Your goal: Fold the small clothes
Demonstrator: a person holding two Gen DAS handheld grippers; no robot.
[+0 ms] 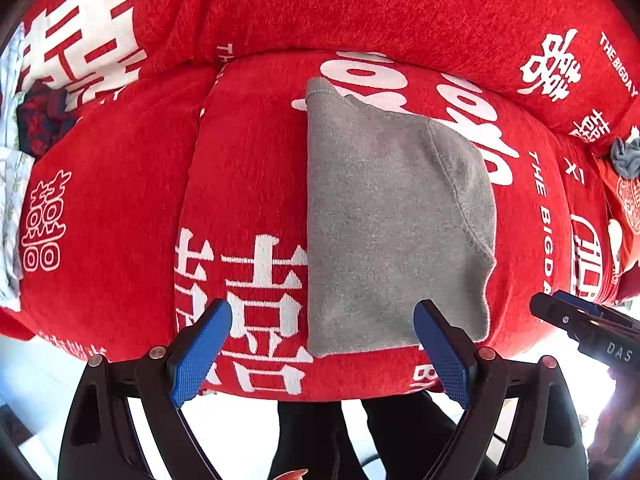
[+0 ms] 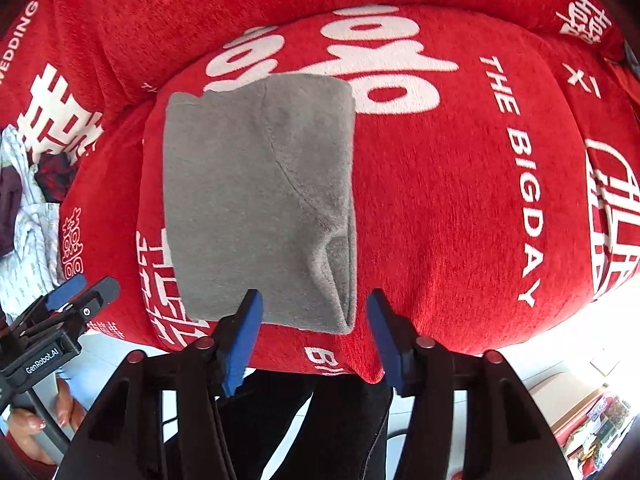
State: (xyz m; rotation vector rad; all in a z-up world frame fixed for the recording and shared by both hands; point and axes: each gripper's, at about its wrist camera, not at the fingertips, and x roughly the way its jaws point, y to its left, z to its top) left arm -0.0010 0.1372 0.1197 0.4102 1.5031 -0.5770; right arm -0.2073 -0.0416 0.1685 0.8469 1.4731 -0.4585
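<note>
A grey knit garment (image 1: 384,216) lies folded flat on a red sofa seat cushion (image 1: 248,168); it also shows in the right wrist view (image 2: 260,200). My left gripper (image 1: 323,320) is open and empty, its blue pads just above the garment's near edge. My right gripper (image 2: 315,308) is open and empty, its jaws on either side of the garment's near right corner. The right gripper also shows at the right edge of the left wrist view (image 1: 568,312), and the left gripper at the left of the right wrist view (image 2: 80,292).
The red sofa backrest (image 1: 360,4) rises behind the cushion. A pile of light and dark clothes (image 1: 24,128) lies at the left. A grey bundle (image 1: 626,158) sits at the far right. The person's dark legs (image 1: 360,432) stand below the cushion's front edge.
</note>
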